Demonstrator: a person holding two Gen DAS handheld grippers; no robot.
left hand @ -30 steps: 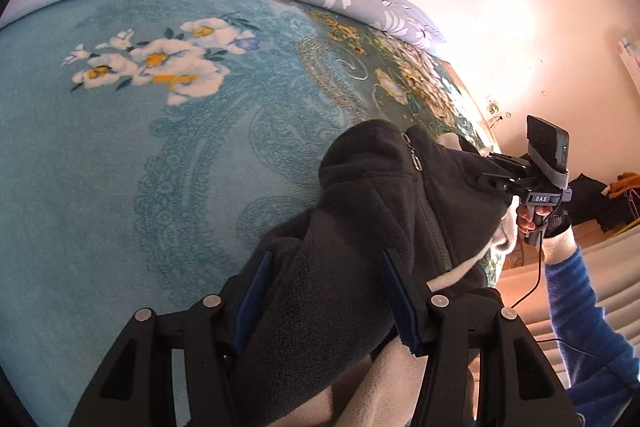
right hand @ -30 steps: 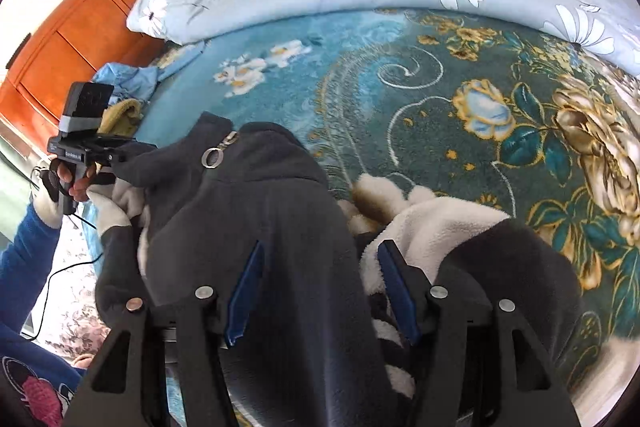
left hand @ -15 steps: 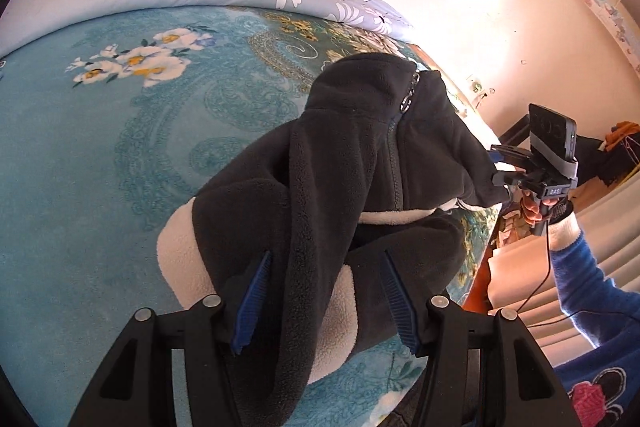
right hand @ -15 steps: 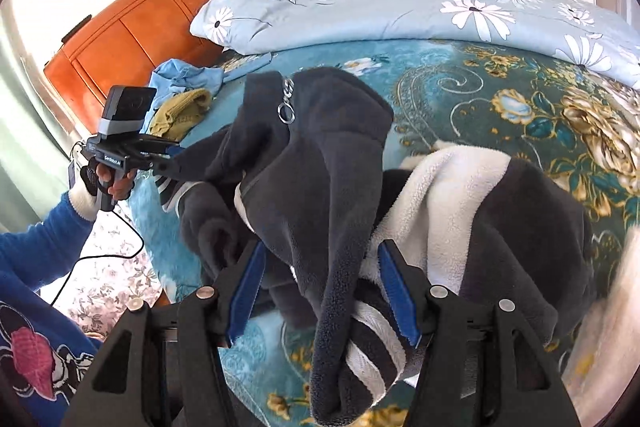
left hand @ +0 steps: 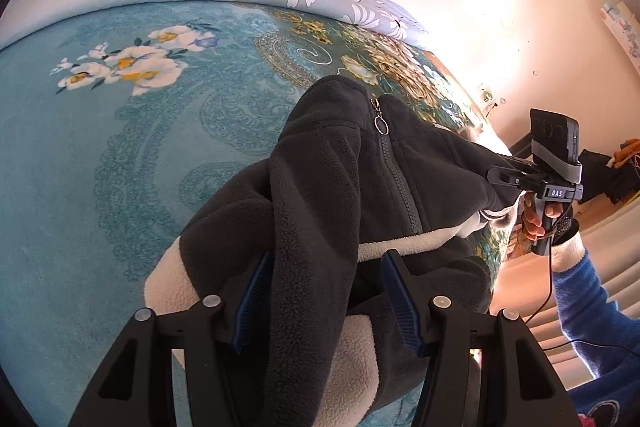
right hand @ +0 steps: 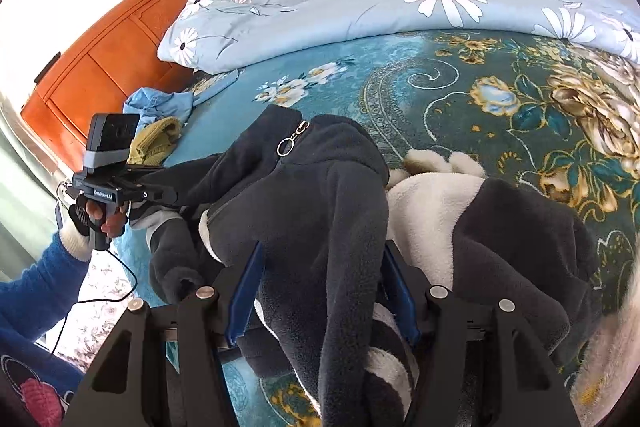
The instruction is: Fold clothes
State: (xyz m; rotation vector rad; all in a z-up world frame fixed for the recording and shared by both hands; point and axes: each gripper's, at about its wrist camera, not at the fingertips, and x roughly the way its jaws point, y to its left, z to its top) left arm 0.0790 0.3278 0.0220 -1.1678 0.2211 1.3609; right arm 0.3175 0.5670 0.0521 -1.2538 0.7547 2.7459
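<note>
A dark grey fleece jacket (left hand: 336,195) with cream lining and a zip lies partly lifted over the teal flowered bed cover (left hand: 100,147). My left gripper (left hand: 324,291) is shut on a fold of the jacket's shoulder edge. My right gripper (right hand: 320,287) is shut on the opposite shoulder fold of the jacket (right hand: 328,195). The zip pull ring (right hand: 286,147) points toward the pillows. Each gripper shows in the other view, the right one (left hand: 508,179) and the left one (right hand: 160,193), holding the stretched fleece between them. The cream lining (right hand: 432,195) bunches to the right.
A pale blue flowered quilt (right hand: 400,3) lies along the head of the bed. An orange wooden headboard (right hand: 132,39) stands behind. A yellow knit garment (right hand: 154,143) and a blue cloth (right hand: 160,105) lie near the bed's left edge. The bed edge and floor (right hand: 104,291) are close by.
The jacket, lifted high half a second ago, has come down toward the bed cover again. Both grippers keep hold and have lowered with it.
</note>
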